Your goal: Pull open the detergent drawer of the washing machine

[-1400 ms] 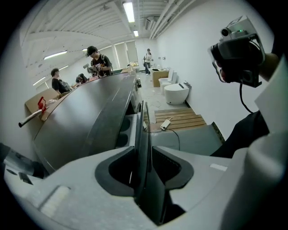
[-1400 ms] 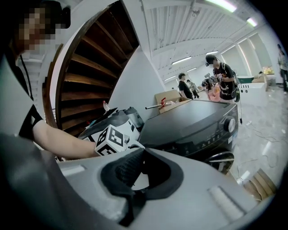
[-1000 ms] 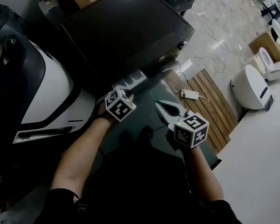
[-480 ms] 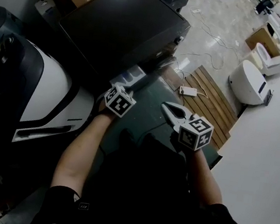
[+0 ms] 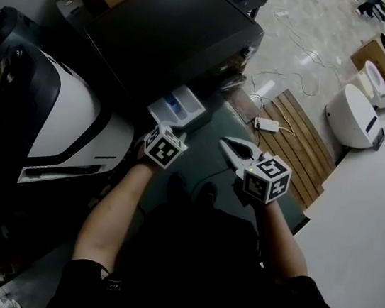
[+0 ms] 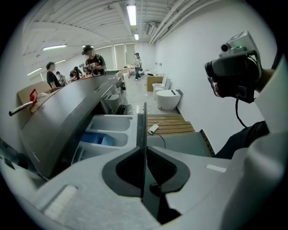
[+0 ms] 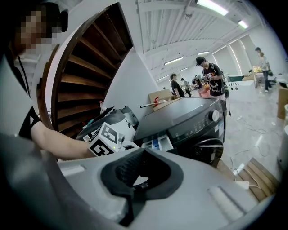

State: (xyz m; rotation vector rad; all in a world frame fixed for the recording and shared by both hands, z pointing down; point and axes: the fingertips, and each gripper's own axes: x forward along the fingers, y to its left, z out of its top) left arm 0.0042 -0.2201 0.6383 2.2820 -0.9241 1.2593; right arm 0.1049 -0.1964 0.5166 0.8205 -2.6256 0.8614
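Observation:
The dark washing machine (image 5: 175, 32) stands ahead of me, its white detergent drawer (image 5: 178, 108) with blue compartments pulled partway out. My left gripper (image 5: 159, 125) is shut on the drawer's front panel (image 6: 143, 121), which runs as a thin upright edge between the jaws (image 6: 144, 148). Those jaws have just been closing a little tighter, with the panel still between them. The drawer's open compartments (image 6: 108, 130) show to the left of the panel. My right gripper (image 5: 226, 146) hovers to the right of the drawer, shut and empty (image 7: 137, 150). From there the drawer (image 7: 159, 143) sticks out of the washer (image 7: 189, 117).
A white-and-black appliance (image 5: 61, 123) crowds the left side. A green mat (image 5: 205, 162) lies under my hands. To the right are a slatted wooden platform (image 5: 299, 133), a power strip (image 5: 267, 125) and a white toilet (image 5: 352, 116). People stand in the far background (image 6: 92, 58).
The drawer has slid further out of the washing machine, showing more of its white and blue compartments. My left gripper came back toward me with it. The right gripper shifted slightly.

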